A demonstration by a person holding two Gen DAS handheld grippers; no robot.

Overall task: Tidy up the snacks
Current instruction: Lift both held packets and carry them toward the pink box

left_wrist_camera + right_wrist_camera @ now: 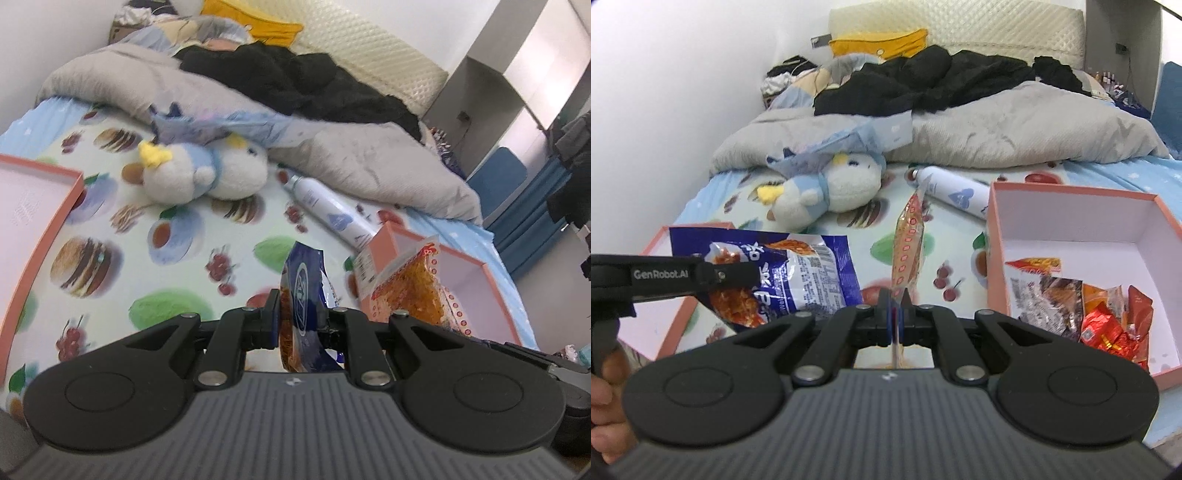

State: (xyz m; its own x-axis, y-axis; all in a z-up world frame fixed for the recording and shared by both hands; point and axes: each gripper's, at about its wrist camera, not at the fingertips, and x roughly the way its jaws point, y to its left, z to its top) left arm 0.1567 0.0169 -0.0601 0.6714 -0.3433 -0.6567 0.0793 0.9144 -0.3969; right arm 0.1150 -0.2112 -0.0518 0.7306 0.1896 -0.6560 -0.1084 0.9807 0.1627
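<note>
My left gripper [301,314] is shut on a blue snack packet [304,295] and holds it edge-on above the bed; the same packet shows in the right wrist view [798,269] in front of a pink lid [679,306]. My right gripper [895,299] is shut on a clear red-dotted snack packet [908,243], which also shows in the left wrist view [413,284]. A pink box [1071,195] at the right holds several red and silver snack packets [1100,317].
A penguin plush [827,188] and a white spray bottle [956,192] lie on the food-print sheet [177,236]. A grey duvet [1015,125] with black clothes [923,77] fills the far half of the bed. A pink tray [33,206] sits at the left.
</note>
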